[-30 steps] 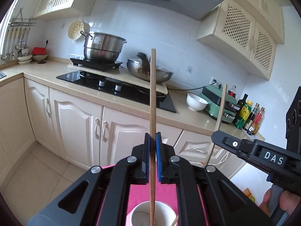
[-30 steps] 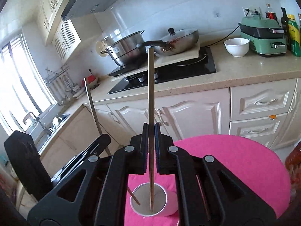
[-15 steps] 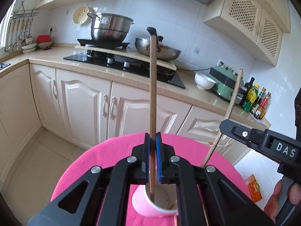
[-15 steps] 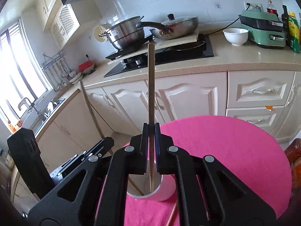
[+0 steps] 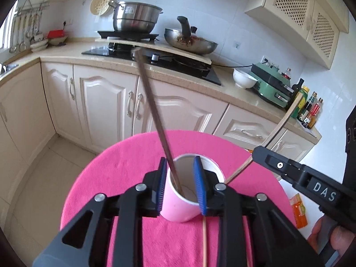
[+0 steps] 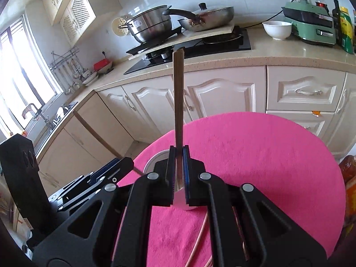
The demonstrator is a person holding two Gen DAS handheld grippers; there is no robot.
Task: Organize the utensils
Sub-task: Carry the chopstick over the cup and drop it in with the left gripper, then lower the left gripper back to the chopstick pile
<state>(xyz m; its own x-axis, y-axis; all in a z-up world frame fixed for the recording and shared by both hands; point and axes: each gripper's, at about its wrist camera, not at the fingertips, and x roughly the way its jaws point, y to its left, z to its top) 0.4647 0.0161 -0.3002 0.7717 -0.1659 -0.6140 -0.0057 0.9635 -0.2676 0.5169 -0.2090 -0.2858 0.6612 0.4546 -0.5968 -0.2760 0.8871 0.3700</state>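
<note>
A pink cup [image 5: 178,209] stands on the round table with a pink cloth [image 5: 124,166]. My left gripper [image 5: 180,178] straddles the cup's rim; its jaws are opening. A dark chopstick [image 5: 155,111] stands loose in the cup, leaning left, with neither blue pad pressing it. At the right, my right gripper [image 5: 278,165] holds a second chopstick [image 5: 287,115] slanting toward the cup. In the right wrist view the right gripper [image 6: 178,153] is shut on that upright chopstick [image 6: 178,102] above the cup's rim [image 6: 155,156]. The left gripper [image 6: 100,173] is at lower left.
Loose chopsticks [image 5: 204,233] lie on the cloth under the grippers. Beyond the table runs a counter [image 5: 233,98] with a stove, steel pot [image 5: 135,17], wok, white bowl [image 5: 243,81] and bottles. An orange packet [image 5: 299,211] lies on the floor at right.
Both grippers came down toward the cup. The left jaws parted and their chopstick tipped over to the left inside the cup. The right gripper stays shut on its chopstick.
</note>
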